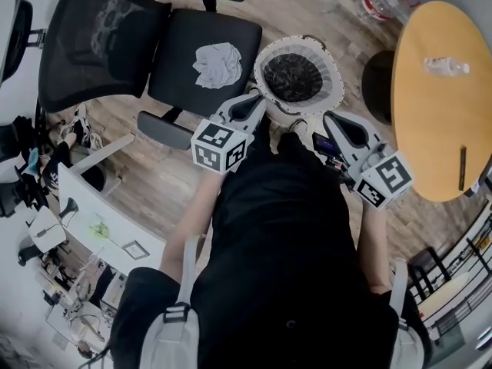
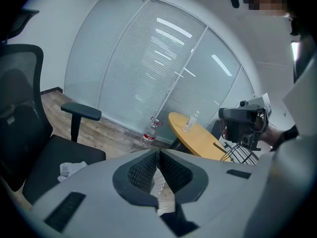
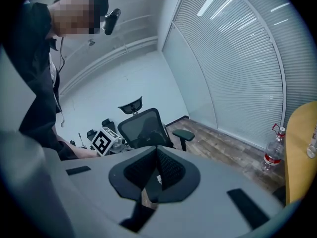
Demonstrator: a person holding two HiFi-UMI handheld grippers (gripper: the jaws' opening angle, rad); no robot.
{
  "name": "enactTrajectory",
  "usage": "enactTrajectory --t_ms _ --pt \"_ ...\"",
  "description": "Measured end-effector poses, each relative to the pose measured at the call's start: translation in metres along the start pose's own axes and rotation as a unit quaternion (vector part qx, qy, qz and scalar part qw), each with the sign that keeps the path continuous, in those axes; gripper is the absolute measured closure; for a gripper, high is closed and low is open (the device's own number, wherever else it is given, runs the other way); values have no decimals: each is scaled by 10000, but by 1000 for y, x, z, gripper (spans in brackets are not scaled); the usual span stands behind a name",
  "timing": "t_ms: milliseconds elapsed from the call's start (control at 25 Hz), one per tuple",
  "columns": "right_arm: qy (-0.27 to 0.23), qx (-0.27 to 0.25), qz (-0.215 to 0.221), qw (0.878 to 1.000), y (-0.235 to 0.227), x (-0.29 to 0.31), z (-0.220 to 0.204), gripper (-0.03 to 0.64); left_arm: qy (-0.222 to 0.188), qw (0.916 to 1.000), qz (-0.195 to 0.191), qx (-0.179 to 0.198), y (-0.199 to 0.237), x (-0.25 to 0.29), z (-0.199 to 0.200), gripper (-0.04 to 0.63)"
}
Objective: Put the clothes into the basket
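Both tongs are pointing forward and down in front of a person in black, the left gripper [image 1: 257, 101] and the right gripper [image 1: 329, 118] each pressing its jaws together on nothing. Their tips are hovering just short of the near rim of the white basket [image 1: 334, 84], one at each side of it, without touching it. The basket is standing on the wooden floor [image 1: 169, 183], its inside showing dark, squeezed between the black office chair [image 1: 207, 33] and the dark foot of the round wooden table [image 1: 438, 121]. The chair's seat edge is sitting just beside the basket's rim, leaving little floor between them. A crumpled pale garment [image 1: 217, 64] is lying on the middle of the chair seat, well clear of both grippers. Open floor is stretching beyond the chair toward a wall of glass and blinds [image 2: 148, 58], where a water bottle [image 1: 383, 4] is standing. A small clear bottle [image 1: 446, 66] is lying on the table. A white desk [image 1: 108, 221] is crowding the person's left side.
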State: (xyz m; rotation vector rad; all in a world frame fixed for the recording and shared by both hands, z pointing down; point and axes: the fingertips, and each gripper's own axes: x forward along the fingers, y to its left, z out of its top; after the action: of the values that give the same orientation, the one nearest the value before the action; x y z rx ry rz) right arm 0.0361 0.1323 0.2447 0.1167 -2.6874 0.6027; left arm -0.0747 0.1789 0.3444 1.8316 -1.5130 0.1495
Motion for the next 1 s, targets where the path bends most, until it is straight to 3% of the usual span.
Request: enactTrajectory --t_ms 240,400,1000 --pt "100 13 -103 9999 7 31 9 600 117 9998 128 -100 45 4 -1 571" --pt "163 71 -235 9996 11 48 9 600 249 9991 225 -245 80 9 -6 478" --pt "520 472 -659 9954 6 77 -1 598 1073 9864 984 -761 199 39 -60 343"
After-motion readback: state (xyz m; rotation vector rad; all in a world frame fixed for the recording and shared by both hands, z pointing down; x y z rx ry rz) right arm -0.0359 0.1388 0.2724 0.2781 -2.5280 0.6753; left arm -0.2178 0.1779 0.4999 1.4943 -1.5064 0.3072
